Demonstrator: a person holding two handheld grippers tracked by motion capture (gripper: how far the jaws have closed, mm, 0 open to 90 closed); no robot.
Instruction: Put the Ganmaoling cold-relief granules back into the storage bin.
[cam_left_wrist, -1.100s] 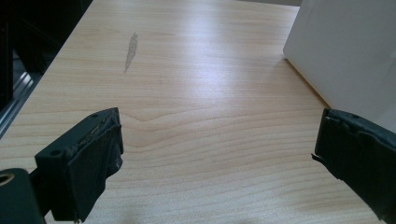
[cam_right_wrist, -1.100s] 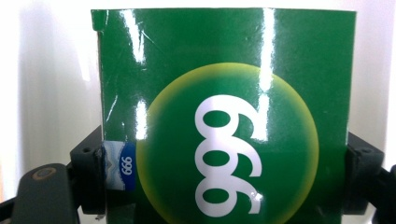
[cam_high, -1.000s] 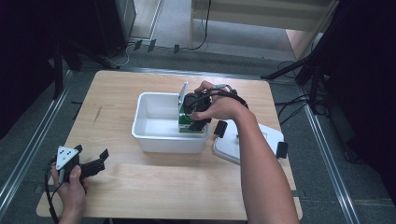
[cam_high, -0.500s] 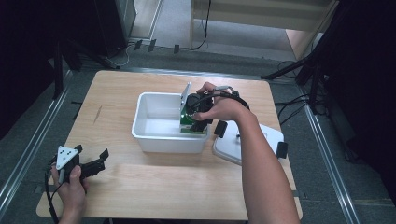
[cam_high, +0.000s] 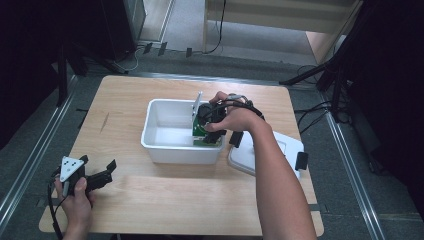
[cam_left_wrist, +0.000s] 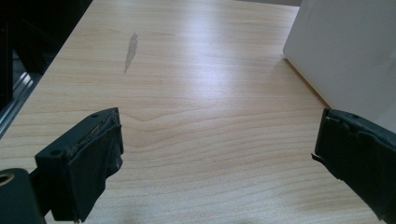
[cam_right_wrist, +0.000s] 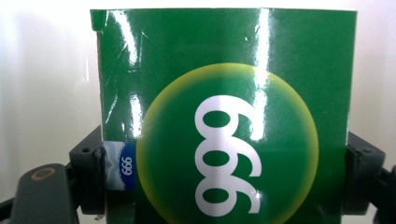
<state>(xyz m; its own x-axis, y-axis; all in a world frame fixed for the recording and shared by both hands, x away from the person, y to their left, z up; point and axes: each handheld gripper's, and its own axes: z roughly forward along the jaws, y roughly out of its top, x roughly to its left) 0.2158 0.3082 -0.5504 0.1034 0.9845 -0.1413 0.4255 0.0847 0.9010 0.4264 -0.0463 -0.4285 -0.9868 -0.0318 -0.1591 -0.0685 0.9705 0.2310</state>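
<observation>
So the tub (cam_high: 170, 142) sits about mid worktop (cam_high: 150, 200), a bit toward the far side. Its lid (cam_high: 280, 150) lies flat on the worktop just right of it, touching or nearly touching the tub's right wall. My right tool (cam_high: 207, 132) is down inside the tub at its right end, with the box (cam_right_wrist: 224, 116) clamped between the two pads, inside the tub too. My left tool (cam_high: 102, 175) is way off at the near left corner, low over the worktop, well apart from the tub, which is ahead of it and to its right, nothing between its pads.
</observation>
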